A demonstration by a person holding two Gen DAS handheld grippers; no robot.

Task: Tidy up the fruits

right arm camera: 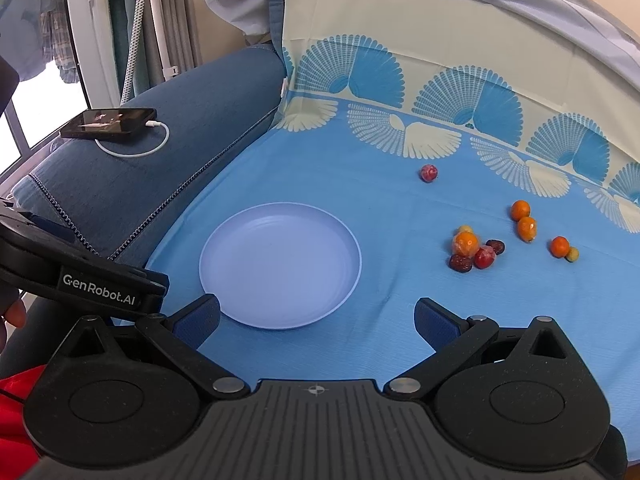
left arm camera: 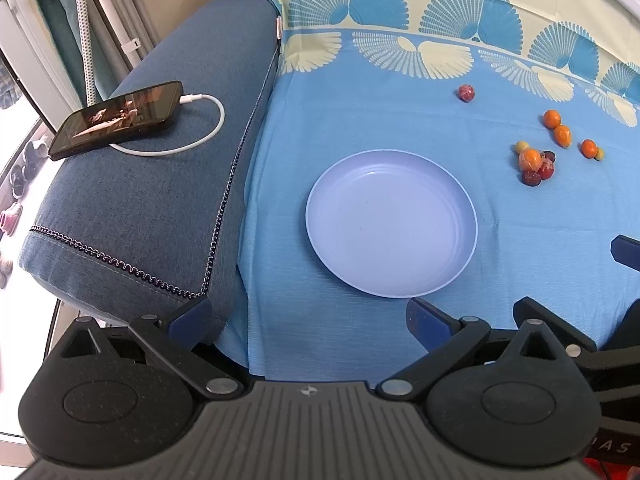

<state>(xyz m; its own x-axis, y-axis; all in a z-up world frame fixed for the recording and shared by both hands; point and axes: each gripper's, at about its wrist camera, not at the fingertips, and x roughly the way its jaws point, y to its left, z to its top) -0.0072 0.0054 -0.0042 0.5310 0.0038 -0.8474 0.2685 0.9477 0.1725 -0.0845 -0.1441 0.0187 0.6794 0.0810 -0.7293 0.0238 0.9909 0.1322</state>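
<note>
- Left wrist view: the left gripper [left arm camera: 308, 320] sits at the bottom of the frame with its jaws spread wide and nothing between them; one blue pad [left arm camera: 191, 320] lies over the sofa arm's corner, the other just below the plate's rim.
- Pale lavender plate [left arm camera: 390, 222] at frame centre, resting on the blue fan-patterned cloth [left arm camera: 360, 120], holding no fruit.
- Fruits at right of frame, apart from the plate: a cluster [left arm camera: 536, 164] of orange, red and dark pieces; two orange fruits [left arm camera: 557, 127] touching above it; an orange fruit with a small yellowish one [left arm camera: 592, 149] further right; a lone red fruit [left arm camera: 466, 92] higher up.
- Smartphone [left arm camera: 116, 120] with white cable [left arm camera: 200, 120] on the blue sofa arm [left arm camera: 152, 208], upper left.
- Right wrist view: the right gripper [right arm camera: 318, 318] at the bottom, jaws likewise wide and unloaded, with the plate [right arm camera: 280, 264] just ahead at centre-left and the fruit cluster [right arm camera: 476, 250] right of centre.
</note>
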